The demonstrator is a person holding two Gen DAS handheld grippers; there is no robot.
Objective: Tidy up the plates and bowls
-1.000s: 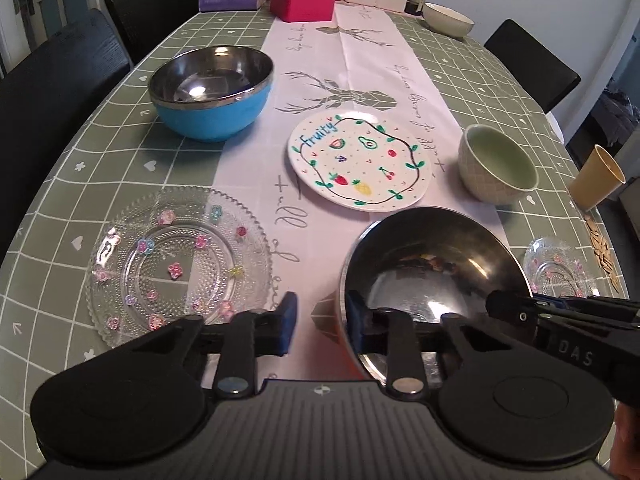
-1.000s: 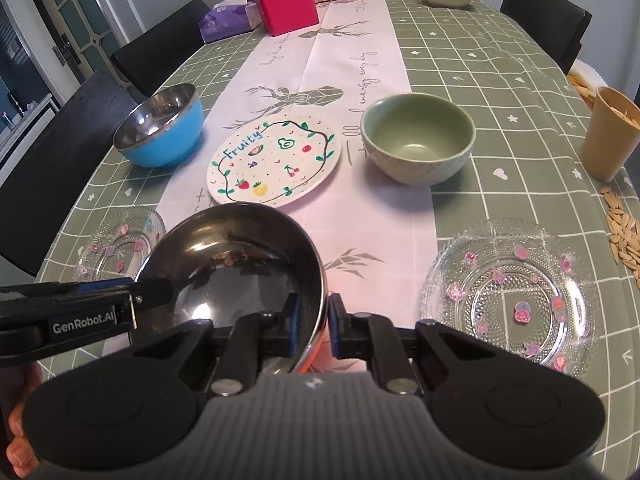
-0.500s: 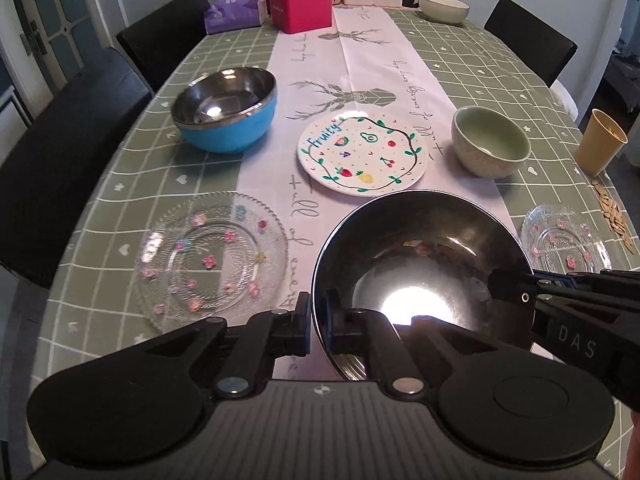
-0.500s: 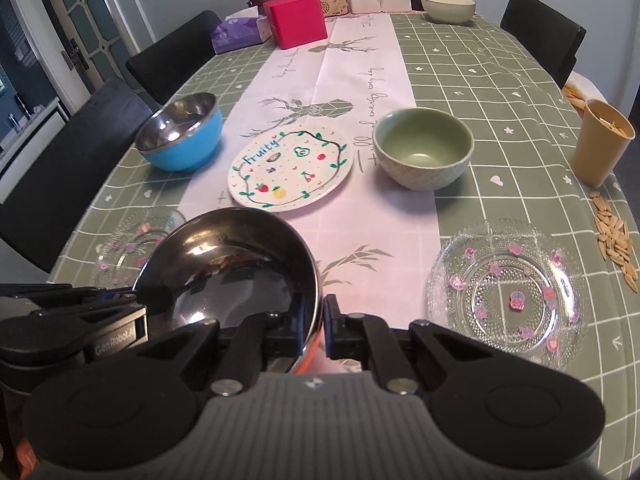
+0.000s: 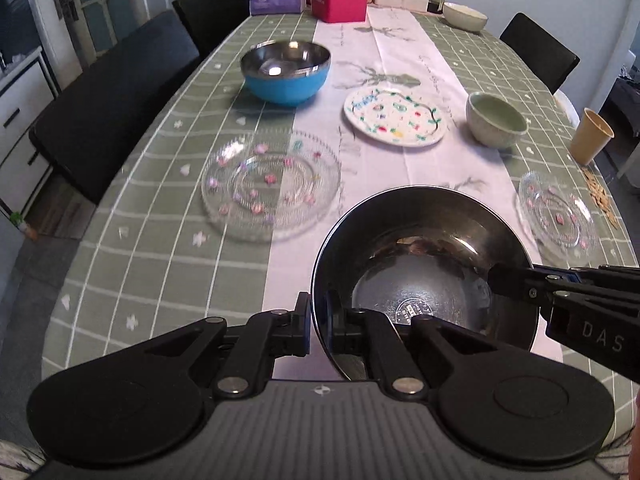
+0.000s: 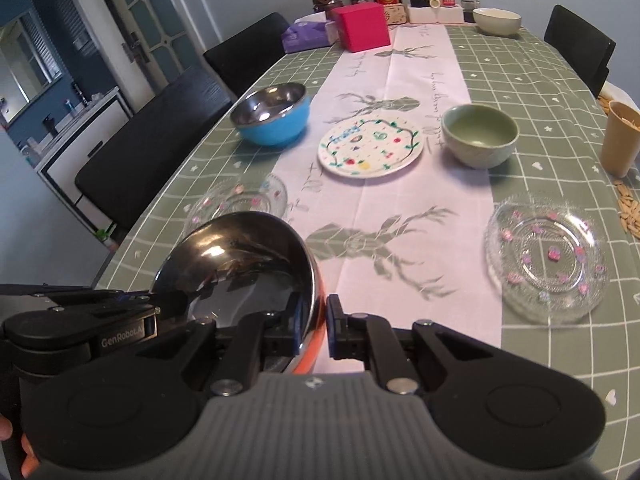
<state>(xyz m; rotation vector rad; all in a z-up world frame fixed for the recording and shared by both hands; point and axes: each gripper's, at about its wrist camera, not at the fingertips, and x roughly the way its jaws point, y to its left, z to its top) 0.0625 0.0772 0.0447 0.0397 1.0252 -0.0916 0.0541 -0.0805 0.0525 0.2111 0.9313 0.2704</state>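
shiny steel bowl (image 5: 424, 264), orange outside.

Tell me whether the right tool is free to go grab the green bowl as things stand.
Probably not: the right tool is shut on the steel bowl, which the left tool also grips. Nothing lies between it and the green bowl, but it must let go first.

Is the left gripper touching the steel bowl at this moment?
Touching. In the left wrist view the left gripper has its fingers closed on the rim of the steel bowl, one outside and one inside.
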